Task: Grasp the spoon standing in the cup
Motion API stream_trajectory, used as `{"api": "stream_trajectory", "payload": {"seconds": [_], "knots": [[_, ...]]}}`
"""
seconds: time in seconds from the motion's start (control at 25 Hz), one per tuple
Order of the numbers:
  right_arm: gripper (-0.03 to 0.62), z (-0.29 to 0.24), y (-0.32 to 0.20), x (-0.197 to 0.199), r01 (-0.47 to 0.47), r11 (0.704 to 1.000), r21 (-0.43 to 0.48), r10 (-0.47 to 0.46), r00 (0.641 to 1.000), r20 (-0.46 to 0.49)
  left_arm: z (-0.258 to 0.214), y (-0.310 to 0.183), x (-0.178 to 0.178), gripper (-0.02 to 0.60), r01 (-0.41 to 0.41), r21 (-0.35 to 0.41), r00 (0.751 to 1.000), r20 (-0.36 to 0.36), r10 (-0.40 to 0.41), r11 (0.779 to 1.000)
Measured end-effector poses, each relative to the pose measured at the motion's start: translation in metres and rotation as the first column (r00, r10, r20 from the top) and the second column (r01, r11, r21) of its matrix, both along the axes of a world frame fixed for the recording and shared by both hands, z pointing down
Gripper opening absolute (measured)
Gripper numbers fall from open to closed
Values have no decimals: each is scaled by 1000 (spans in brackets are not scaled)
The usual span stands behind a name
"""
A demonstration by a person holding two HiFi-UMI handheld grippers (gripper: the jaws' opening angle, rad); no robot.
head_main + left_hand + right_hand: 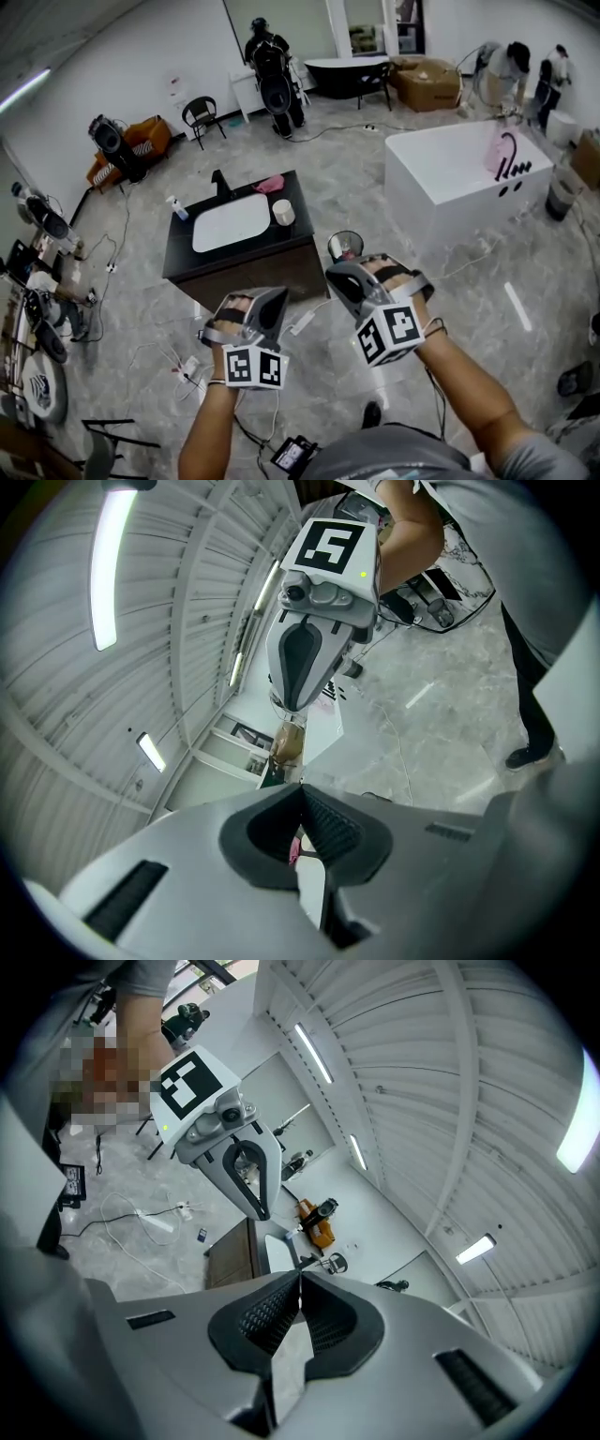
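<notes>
Spoon cannot be made out in the pale round cup (283,212); ribbed dark jaws of left gripper (300,789) and right gripper (300,1277) are pressed together, empty.

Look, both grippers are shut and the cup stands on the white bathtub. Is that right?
Not quite. The cup stands on the dark cabinet, beside the sink, not on the bathtub; the head view shows it. The left gripper and right gripper are indeed shut.

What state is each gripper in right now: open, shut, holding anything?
Left gripper: shut, jaws together, holding nothing.
Right gripper: shut, jaws together, holding nothing.
</notes>
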State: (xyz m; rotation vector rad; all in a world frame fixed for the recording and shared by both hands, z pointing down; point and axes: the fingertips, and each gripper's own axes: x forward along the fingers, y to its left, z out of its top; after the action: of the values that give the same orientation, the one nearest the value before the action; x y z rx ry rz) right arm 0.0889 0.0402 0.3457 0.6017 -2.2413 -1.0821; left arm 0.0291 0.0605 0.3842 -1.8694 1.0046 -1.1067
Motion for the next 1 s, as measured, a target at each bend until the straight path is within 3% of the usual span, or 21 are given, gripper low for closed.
{"api": "stream_trajectory", "payload": {"seconds": [0.6,1.0], "knots": [[34,7,-58,12,16,999,-38,-14,999,38,7,-58,7,2,16,-17,1000,21,-15,1000],[34,19,-100,15,-85,996,-41,84,996,-11,16,-113,-2,2,-67,-6,997,-29,67,998]]}}
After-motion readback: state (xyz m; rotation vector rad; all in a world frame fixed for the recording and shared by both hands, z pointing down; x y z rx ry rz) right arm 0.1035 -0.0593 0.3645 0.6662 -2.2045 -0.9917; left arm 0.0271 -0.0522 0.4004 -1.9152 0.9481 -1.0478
